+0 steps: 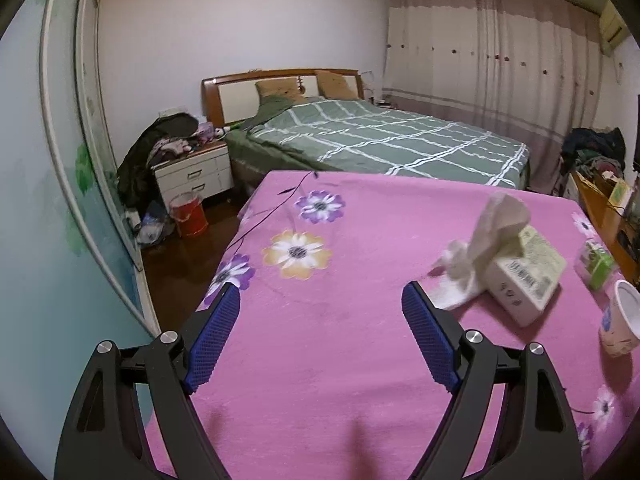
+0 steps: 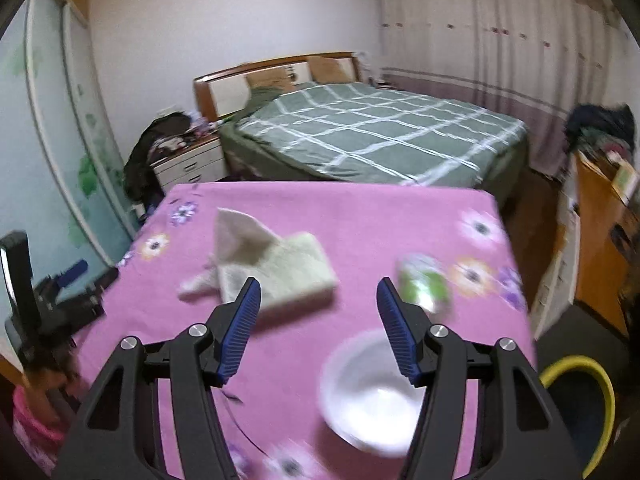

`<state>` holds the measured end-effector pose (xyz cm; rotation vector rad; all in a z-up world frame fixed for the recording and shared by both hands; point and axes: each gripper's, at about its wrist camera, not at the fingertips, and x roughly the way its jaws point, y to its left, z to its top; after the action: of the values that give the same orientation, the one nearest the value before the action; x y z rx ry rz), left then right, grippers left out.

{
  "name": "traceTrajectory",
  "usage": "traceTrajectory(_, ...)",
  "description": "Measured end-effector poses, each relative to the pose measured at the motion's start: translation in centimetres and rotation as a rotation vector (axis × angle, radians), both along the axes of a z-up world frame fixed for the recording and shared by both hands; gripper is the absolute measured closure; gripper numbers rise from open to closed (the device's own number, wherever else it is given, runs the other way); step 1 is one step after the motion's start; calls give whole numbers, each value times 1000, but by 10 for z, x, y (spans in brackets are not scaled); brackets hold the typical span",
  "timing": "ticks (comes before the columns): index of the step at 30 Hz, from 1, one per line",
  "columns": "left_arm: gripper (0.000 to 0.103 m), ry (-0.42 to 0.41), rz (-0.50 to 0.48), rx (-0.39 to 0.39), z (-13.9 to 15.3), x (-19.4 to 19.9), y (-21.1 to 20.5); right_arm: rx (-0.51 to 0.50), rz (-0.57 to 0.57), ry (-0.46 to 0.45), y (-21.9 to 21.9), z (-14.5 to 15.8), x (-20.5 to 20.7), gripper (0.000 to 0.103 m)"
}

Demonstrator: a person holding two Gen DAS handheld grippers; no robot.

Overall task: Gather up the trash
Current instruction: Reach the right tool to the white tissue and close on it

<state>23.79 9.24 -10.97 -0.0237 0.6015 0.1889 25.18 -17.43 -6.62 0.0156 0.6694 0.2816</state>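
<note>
A table under a pink flowered cloth (image 1: 340, 360) carries the items. A crumpled white tissue (image 1: 456, 276) lies against a tissue box (image 1: 528, 276) with a sheet sticking up from it. To the right are a green packet (image 1: 598, 266) and a white paper cup (image 1: 622, 320). My left gripper (image 1: 320, 288) hovers open over bare cloth, left of the tissue, with nothing between its fingers. In the blurred right wrist view my right gripper (image 2: 319, 282) is open above the cloth, the tissue box (image 2: 296, 268) and the green packet (image 2: 424, 280) ahead and the cup (image 2: 368, 392) below it. The left gripper (image 2: 90, 274) shows at the table's left edge.
A yellow-rimmed bin (image 2: 580, 364) stands on the floor at the table's right, and a pink bucket (image 2: 32, 420) at its left. Beyond the table are a green-checked bed (image 1: 380, 140), a cluttered nightstand (image 1: 192, 172) and a red bucket (image 1: 188, 216). A wooden desk (image 1: 600, 204) runs along the right.
</note>
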Motion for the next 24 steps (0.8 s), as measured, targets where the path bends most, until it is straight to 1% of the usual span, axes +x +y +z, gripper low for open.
traceTrajectory(3,21,20,8,-33,-9,5,6,-13,45,19,43,0,29,45)
traceTrajectory(5,21,21,8,-62,-10,5,8,-17,61,35,61,-3,42,45)
traceTrajectory(6,21,24,14,-80,-12,6,12,-25,73,58,77,-8,57,45)
traceTrajectory(8,21,32,17,-96,-14,8,15,-37,75,81,93,-13,74,45)
traceTrajectory(15,20,22,18,-88,-15,8,10,-83,18,152,126,-35,125,45)
traceTrajectory(17,19,19,15,-85,-15,8,9,-76,9,190,129,-46,138,45)
traceTrajectory(19,19,18,13,-83,-13,6,7,-63,13,204,128,-51,144,45)
traceTrajectory(21,19,15,12,-81,-12,4,6,-58,18,208,126,-54,145,52)
traceTrajectory(23,18,14,10,-80,-12,4,6,-62,31,218,125,-59,148,74)
traceTrajectory(24,18,15,9,-80,-12,4,5,-60,41,219,126,-60,148,81)
